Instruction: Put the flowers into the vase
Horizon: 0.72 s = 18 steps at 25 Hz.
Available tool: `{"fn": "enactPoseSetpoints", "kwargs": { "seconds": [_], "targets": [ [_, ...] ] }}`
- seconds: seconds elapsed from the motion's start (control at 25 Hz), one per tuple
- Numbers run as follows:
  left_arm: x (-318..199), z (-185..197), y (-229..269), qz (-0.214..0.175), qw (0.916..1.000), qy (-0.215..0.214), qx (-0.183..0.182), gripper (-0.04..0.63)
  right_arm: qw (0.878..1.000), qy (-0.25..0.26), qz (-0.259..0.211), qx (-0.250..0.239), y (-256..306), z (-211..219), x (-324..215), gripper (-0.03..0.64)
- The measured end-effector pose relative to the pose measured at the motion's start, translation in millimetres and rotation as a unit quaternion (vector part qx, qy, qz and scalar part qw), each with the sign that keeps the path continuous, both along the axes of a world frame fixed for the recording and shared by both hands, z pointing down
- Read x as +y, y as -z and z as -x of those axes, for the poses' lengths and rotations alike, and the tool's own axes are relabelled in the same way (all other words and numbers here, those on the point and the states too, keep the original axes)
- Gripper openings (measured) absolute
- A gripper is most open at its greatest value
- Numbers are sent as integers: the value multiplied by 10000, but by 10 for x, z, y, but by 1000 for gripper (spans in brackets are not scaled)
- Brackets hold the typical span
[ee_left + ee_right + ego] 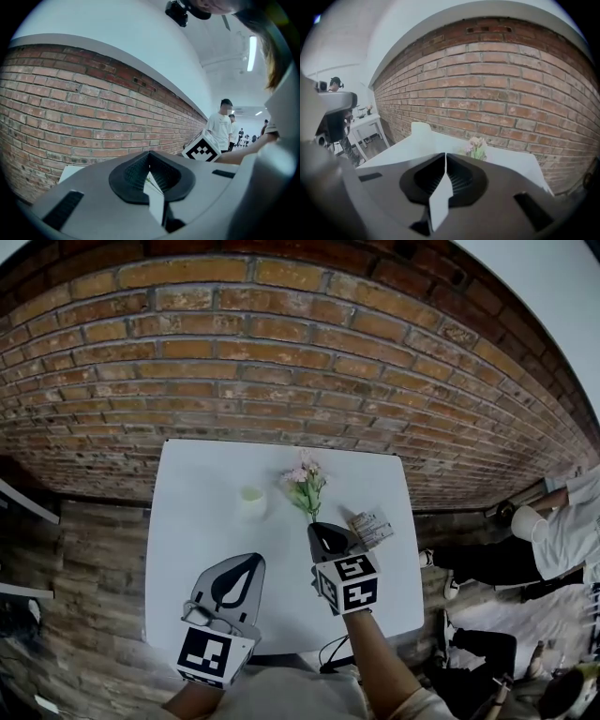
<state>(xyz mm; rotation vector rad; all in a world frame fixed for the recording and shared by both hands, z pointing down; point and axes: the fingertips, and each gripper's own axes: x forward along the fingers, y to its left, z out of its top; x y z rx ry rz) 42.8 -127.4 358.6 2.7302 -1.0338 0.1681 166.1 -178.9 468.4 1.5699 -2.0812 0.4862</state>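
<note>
Flowers [306,486], head and right gripper views

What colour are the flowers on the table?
Pale pink flowers with green stems; the head view shows them best.

A loft-style studio hall: brick wall [281,352], white table [206,521], people [220,129] standing.

I see a red brick wall [281,352] running right behind the white table [187,512], with plain white wall [117,42] above the brick. The floor [84,615] is brown planks. A long ceiling light strip [252,47] is lit. A small white side table [365,123] stands by the brick further down the room. Light is bright and even.
</note>
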Motion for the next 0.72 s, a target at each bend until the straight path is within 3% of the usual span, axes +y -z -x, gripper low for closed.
{"fn": "enactPoseSetpoints", "kwargs": {
  "seconds": [0.24,0.72],
  "targets": [
    [-104,-15,-77,75,10000,21,-45,8,9996,-114,247,40,-258,-155,-192,16],
    [-289,-149,-265,276,9995,-83,-105,8,9966,21,750,347,-638,-313,-499,103]
  ]
}}
